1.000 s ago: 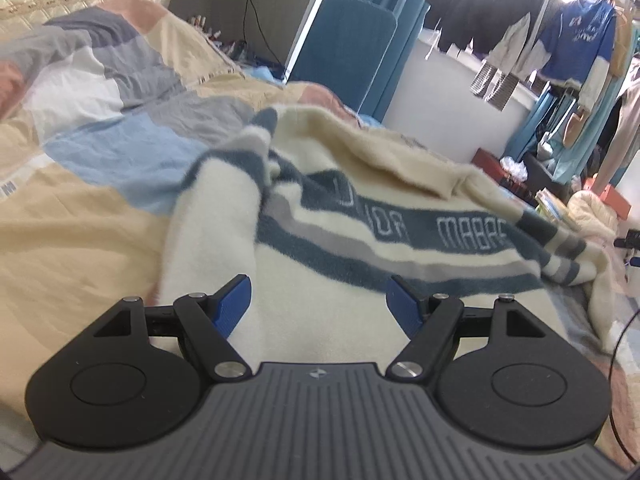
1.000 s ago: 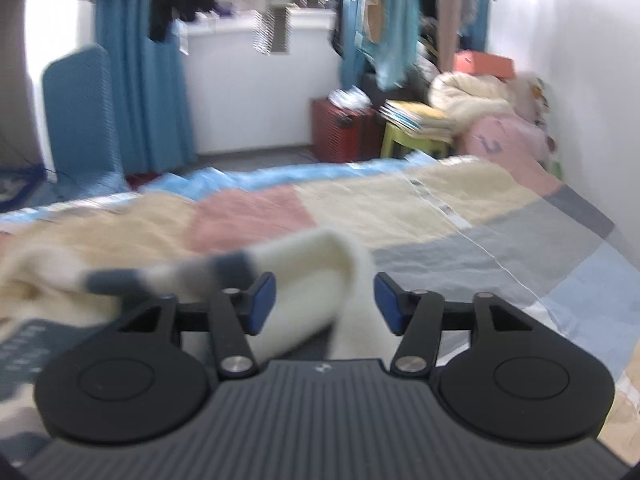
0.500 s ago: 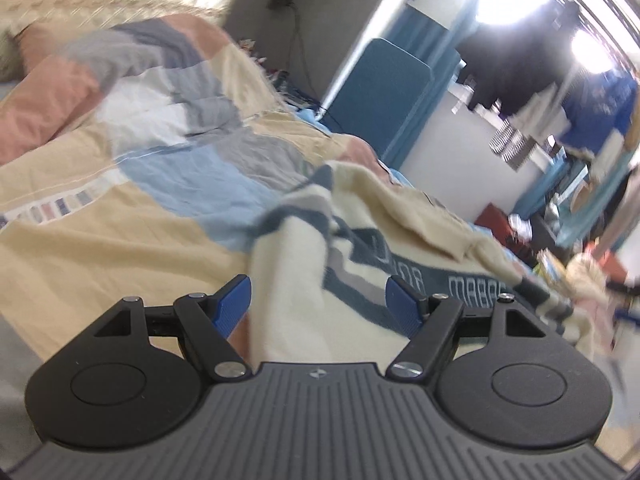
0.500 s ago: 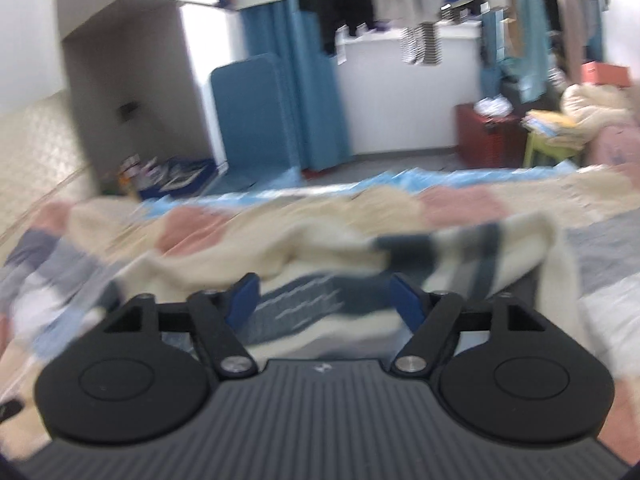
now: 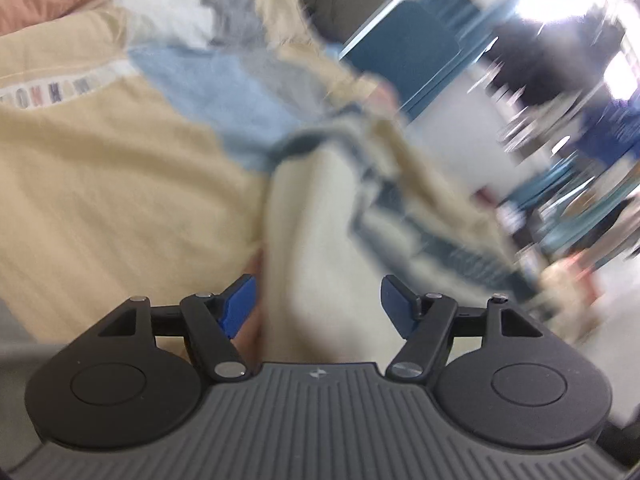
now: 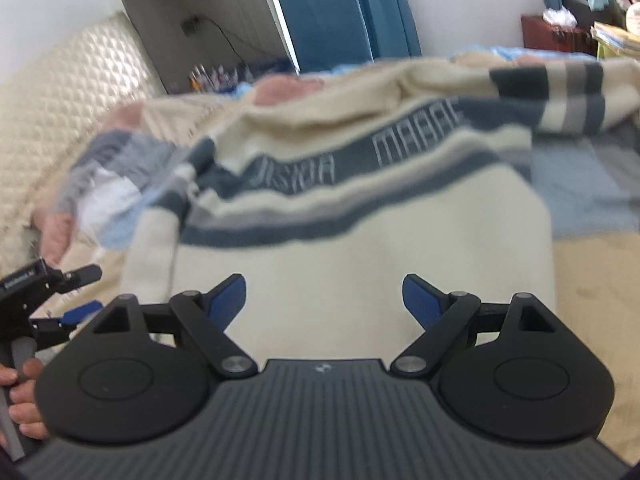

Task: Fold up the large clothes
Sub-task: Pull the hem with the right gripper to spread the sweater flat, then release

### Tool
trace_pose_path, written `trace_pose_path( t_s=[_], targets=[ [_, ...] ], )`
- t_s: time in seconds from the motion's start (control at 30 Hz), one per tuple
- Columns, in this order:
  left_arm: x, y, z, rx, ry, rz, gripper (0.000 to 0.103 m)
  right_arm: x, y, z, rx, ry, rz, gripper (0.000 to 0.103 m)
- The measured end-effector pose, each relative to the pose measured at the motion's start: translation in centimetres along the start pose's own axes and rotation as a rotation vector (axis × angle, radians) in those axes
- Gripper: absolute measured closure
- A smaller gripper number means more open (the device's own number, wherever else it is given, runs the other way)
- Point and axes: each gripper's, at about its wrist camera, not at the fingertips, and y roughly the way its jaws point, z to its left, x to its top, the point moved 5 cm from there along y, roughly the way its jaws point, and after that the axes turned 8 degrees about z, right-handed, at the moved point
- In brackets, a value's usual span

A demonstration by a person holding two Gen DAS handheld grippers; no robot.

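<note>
Since the earlier frame, both views have swung toward the headboard end of the bed, and the cream sweater (image 6: 360,272) now fills the right wrist view. Left tongs (image 5: 318,304): jaws apart, having just been closing, with a cream fold of the sweater (image 5: 308,248) between the blue pads; no pad visibly presses it. Right tongs (image 6: 324,300): jaws wide apart, having just been opening, over the sweater body, gripping nothing. Beyond, the sweater lies spread on the patchwork bedspread (image 6: 592,184), navy lettered band across it. Farther back stand a quilted headboard (image 6: 60,92) and a blue panel (image 6: 336,12). Left-view detail is motion-blurred.
</note>
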Motion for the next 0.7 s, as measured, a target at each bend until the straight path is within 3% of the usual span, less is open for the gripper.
trace_pose_path(
  t_s=[0.03, 0.1, 0.2, 0.3, 0.47, 0.6, 0.7],
  targets=[
    [-0.7, 0.6, 0.1, 0.034, 0.006, 0.026, 0.042, -0.4, 0.2, -0.1, -0.005, 0.011, 0.005, 0.016],
    [-1.6, 0.8, 0.1, 0.023, -0.008, 0.042, 0.063, -0.8, 0.8, -0.6, -0.018, 0.029, 0.015, 0.016],
    [-1.2, -0.3, -0.1, 0.028, -0.009, 0.003, 0.094, -0.9, 1.3, -1.2, -0.017, 0.064, 0.026, 0.016],
    [0.4, -2.0, 1.3, 0.008, -0.097, -0.066, 0.095, -0.7, 1.4, -1.3, -0.021, 0.056, 0.008, 0.016],
    [6.2, -7.0, 2.6, 0.112, -0.124, -0.245, 0.096, -0.4, 2.1, -1.9, -0.06, 0.03, 0.001, 0.016],
    [12.8, -10.1, 3.9, 0.27, -0.113, -0.367, 0.096, -0.4, 2.3, -2.3, -0.043, 0.047, 0.012, 0.016],
    [16.5, -9.8, 5.6, 0.447, -0.093, -0.38, 0.096, -0.2, 2.7, -2.2, -0.036, 0.05, 0.011, 0.016]
  ],
)
